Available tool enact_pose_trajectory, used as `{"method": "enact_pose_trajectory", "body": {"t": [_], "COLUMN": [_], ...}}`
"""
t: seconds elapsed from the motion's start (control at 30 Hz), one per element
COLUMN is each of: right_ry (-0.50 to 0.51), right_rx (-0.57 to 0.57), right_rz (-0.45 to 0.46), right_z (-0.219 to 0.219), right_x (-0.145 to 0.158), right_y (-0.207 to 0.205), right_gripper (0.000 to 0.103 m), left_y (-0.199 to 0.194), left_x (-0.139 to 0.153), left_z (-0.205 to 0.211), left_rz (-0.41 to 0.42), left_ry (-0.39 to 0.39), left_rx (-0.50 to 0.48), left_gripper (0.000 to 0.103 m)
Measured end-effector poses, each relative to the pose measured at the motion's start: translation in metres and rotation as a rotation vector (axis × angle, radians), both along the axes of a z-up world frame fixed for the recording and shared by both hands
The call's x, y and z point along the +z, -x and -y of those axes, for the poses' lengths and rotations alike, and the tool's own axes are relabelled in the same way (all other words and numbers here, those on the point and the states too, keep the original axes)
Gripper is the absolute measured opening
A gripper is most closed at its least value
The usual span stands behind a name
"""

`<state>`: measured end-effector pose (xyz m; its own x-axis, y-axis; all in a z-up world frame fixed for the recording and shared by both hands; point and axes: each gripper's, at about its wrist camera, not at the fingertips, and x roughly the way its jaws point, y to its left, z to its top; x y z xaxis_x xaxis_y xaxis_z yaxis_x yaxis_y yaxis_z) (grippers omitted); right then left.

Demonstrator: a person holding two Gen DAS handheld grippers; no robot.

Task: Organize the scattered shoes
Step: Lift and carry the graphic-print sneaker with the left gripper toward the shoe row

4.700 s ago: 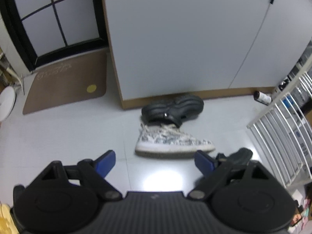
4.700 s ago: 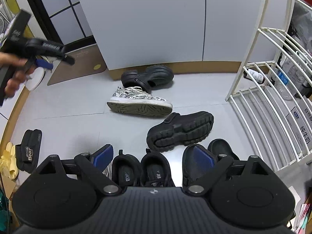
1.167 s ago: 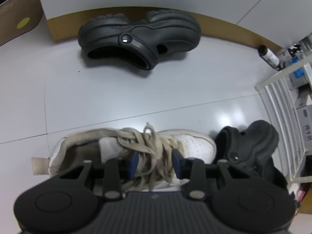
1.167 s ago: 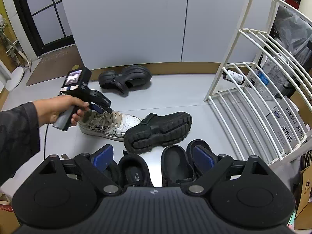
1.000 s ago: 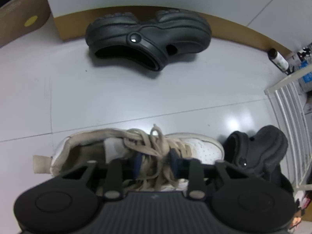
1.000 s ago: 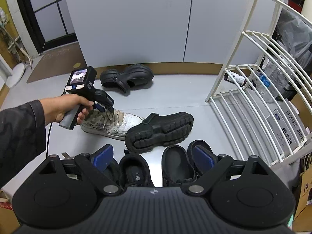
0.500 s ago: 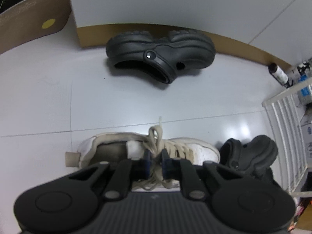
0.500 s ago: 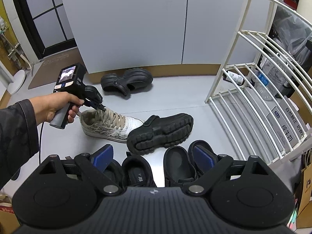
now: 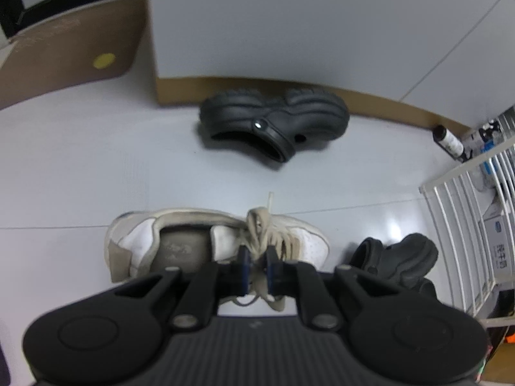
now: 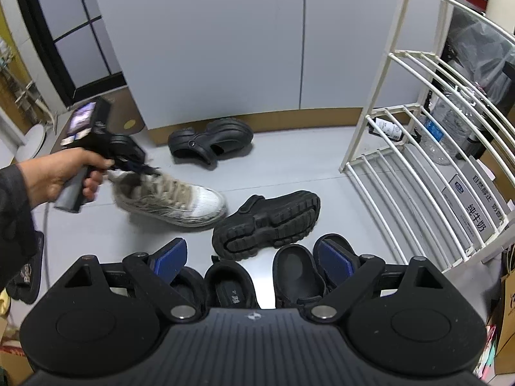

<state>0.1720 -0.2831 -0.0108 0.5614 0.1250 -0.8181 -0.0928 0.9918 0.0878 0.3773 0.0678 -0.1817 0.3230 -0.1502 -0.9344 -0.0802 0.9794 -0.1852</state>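
Your left gripper fingers pinch the white sneaker by its laces — heel raised off the floor; your right gripper gapes empty above black slippers, insole writing unreadable.

A pale grey floor with a glossy sheen runs to a grey cabinet on a brown plinth. A brown doormat lies at its left, before a black-framed glass door. A white wire rack stands at the right.
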Motion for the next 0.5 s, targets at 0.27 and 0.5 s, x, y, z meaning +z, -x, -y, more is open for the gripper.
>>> {"method": "enact_pose_trajectory", "body": {"t": [0.27,0.5], "right_ry": [-0.037,-0.035], "right_rx": [-0.018,0.024], "right_rz": [0.039,0.056], "right_z": [0.001,-0.017], "right_x": [0.012,0.019], "right_y": [0.005,0.017], "right_gripper": [0.092,0.092], "left_y": [0.045,0.098], "left_x": [0.063,0.113], "left_z": [-0.04,-0.063], "left_rz": [0.04,0.071], "left_ry": [-0.043,-0.055], "left_rx": [0.043,0.081], "left_gripper": [0.01,0.01]}}
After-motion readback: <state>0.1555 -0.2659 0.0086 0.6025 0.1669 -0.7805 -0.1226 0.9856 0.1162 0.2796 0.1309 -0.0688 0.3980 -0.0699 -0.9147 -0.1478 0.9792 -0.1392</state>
